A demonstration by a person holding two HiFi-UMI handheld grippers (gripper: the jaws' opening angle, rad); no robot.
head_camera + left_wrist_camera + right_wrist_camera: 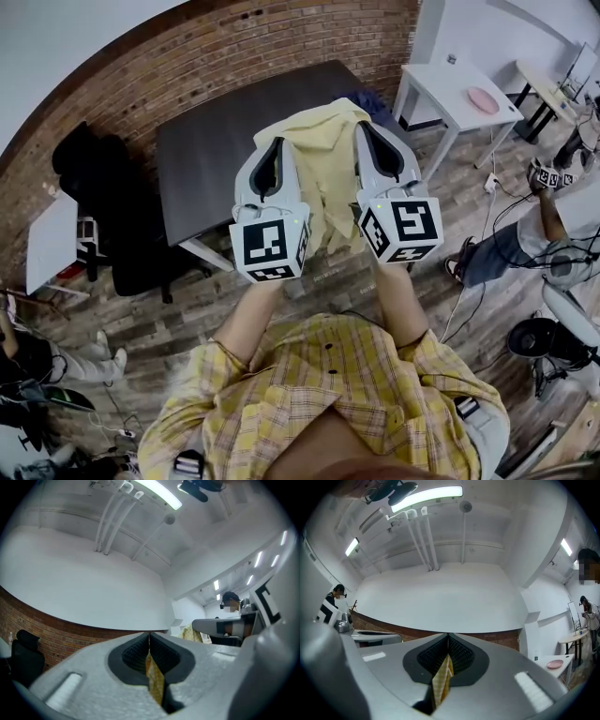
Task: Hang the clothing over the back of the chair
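Observation:
A pale yellow checked garment [325, 164] hangs bunched between my two raised grippers, above the floor in front of a dark table [216, 141]. The left gripper [275, 148] is shut on one edge; a strip of yellow cloth [155, 682] is pinched between its black pads [136, 653]. On the other edge the right gripper [368, 131] is shut, with a fold of cloth [440, 682] caught in its jaws. Both grippers point upward towards the ceiling. A black office chair [127, 220] stands left of the table, well apart from the garment.
A white table [450, 89] with a pink plate [483, 100] stands at the right. Another person [534, 239] sits at the right with cables on the floor. A brick wall [216, 56] runs behind the table. A white desk [47, 239] is at the left.

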